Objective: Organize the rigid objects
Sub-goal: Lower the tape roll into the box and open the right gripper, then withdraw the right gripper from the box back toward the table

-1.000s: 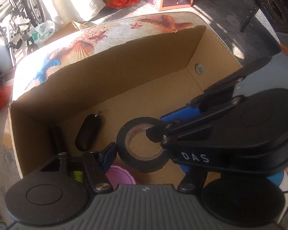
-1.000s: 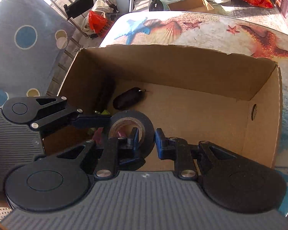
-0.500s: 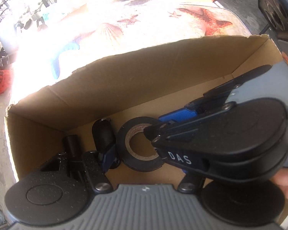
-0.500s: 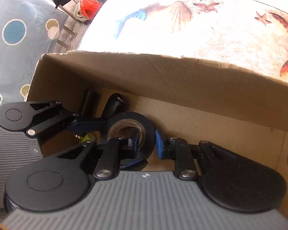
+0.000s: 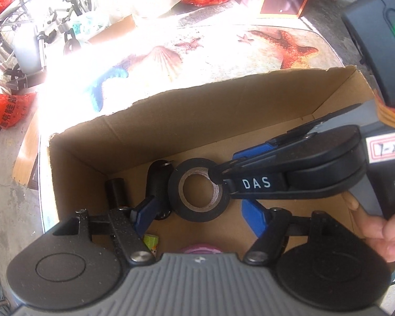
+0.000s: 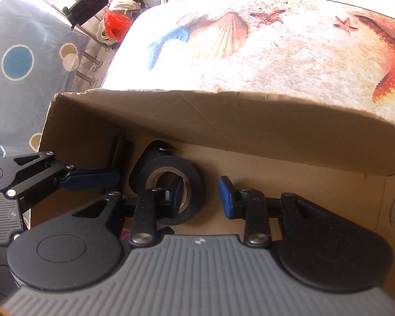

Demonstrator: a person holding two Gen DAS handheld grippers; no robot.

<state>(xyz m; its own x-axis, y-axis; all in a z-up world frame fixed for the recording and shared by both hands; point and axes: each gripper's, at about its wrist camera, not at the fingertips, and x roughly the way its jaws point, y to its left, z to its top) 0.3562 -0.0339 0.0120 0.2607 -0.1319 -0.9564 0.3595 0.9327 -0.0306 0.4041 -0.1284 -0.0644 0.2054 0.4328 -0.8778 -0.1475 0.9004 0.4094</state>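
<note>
The roll of black tape (image 5: 198, 189) lies flat on the floor of the open cardboard box (image 5: 223, 121), near the box's left end. Just beside it on the left sits a black key fob (image 5: 158, 181), its ring toward the far wall, and further left a short black cylinder (image 5: 115, 192) close to the corner. A yellow-green scrap (image 5: 150, 241) and a pink round thing (image 5: 201, 248) peek out at the near edge, mostly hidden.

The right gripper (image 6: 201, 193) has one blue finger inside the roll's cardboard core and the other outside, clear of the rim; its jaws have just been opening and the pads do not press on the tape, so the roll is let go. The left gripper (image 5: 197, 217) hangs above with its jaws spread wide, also just opening further, one finger by the key fob and nothing clamped between them. A hand (image 5: 381, 234) grips the right tool's handle.

The box stands on a table (image 6: 276, 52) printed with shells and starfish
</note>
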